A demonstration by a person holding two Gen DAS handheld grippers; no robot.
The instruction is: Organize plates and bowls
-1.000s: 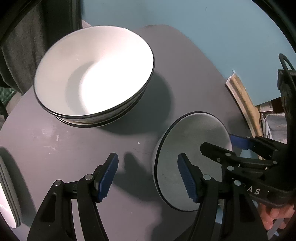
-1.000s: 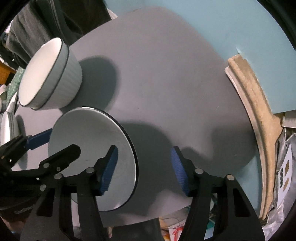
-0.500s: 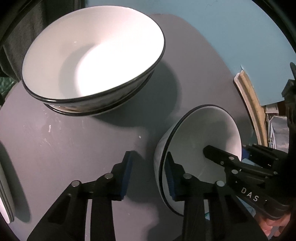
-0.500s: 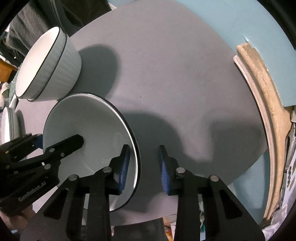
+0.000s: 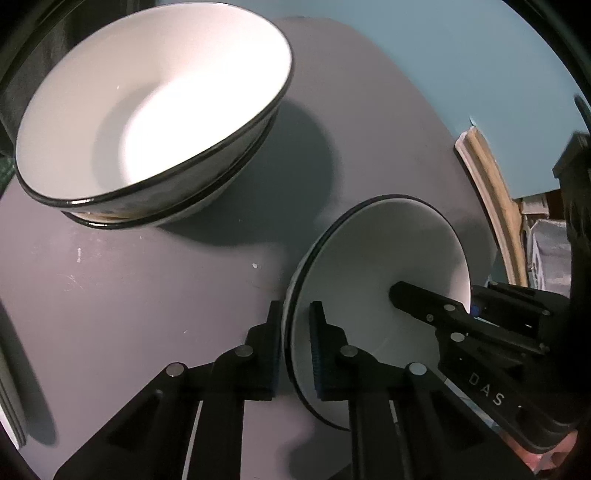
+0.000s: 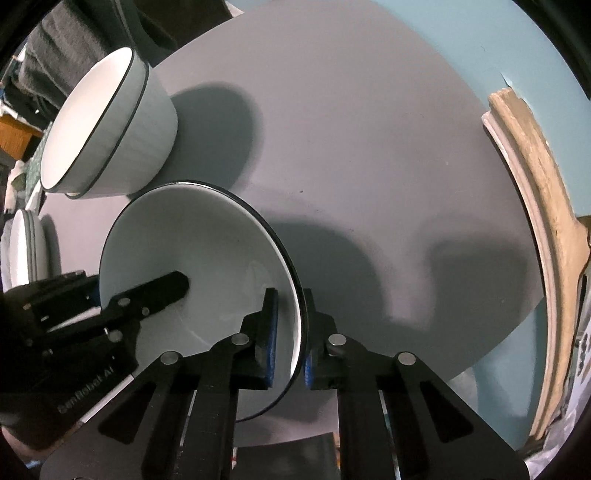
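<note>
A small white bowl with a black rim (image 5: pixel 373 258) (image 6: pixel 207 251) sits on the grey round table (image 5: pixel 129 295) between both grippers. My left gripper (image 5: pixel 293 347) is shut on its left rim, one pad inside and one outside. My right gripper (image 6: pixel 290 332) is shut on its right rim the same way. A stack of two large white bowls (image 5: pixel 147 110) (image 6: pixel 110 125) stands behind it to the left. A stack of white plates (image 6: pixel 26 251) stands at the table's left edge, also seen in the left wrist view (image 5: pixel 9 387).
A blue wall (image 6: pixel 480 44) lies behind the table. A beige curved moulding (image 6: pixel 535 206) (image 5: pixel 487 192) runs along the right side. Dark cloth (image 6: pixel 74 33) hangs at the back left.
Both grippers have closed from wide open onto opposite rims of the small bowl. The left wrist camera has moved closer to the stacked large bowls.
</note>
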